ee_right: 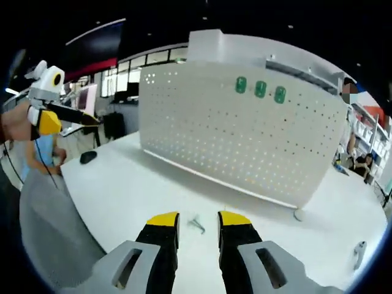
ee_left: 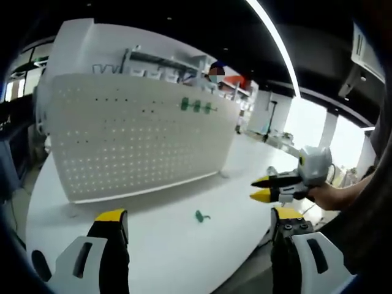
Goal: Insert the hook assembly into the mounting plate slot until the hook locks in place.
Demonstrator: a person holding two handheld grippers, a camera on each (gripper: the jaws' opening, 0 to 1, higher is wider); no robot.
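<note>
A: Count on the pegboard [ee_right: 245,141]?
B: Three green hooks [ee_right: 260,89] in a row near its top edge.
A: Off the board?
B: One green hook [ee_left: 202,216] on the table [ee_left: 184,245] before it (small, shape unclear). One pegboard, one table.

Both views were bright but soft, with strong fisheye bending that curved the perforated mounting plate [ee_left: 138,138] and the white worktop [ee_left: 177,245] toward the edges. In the left gripper view a long ceiling light strip [ee_left: 275,43] arced overhead and daylight from the windows [ee_left: 312,125] at right blew out to white glare. In the right gripper view the small hook [ee_right: 196,224] looked blurred, and only faint shadows lay on the worktop.
</note>
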